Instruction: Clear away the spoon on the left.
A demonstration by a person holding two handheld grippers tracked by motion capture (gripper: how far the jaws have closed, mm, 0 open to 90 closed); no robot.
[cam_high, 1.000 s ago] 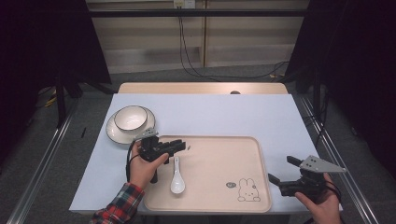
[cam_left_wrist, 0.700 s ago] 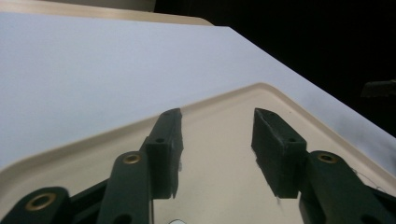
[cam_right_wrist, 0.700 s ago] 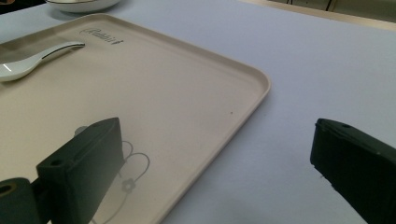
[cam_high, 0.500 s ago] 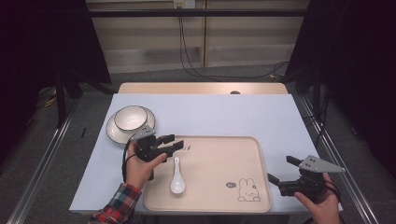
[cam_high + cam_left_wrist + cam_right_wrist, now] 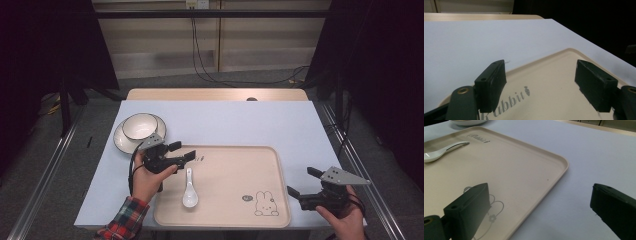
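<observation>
White soup spoon (image 5: 189,189) lies on tray (image 5: 260,220), left gripper (image 5: 186,152) just opening, empty; right gripper (image 5: 300,184) open, idle; bowl (image 5: 139,125) at 10 o'clock remains.

I see a matt beige plastic tray (image 5: 235,200), smooth. The spoon (image 5: 189,191) looks like glossy white ceramic, and so does the bowl (image 5: 139,125). The bench (image 5: 240,122) has a matt pale cover. Gripper fingers (image 5: 491,85) are matt black plastic.
</observation>
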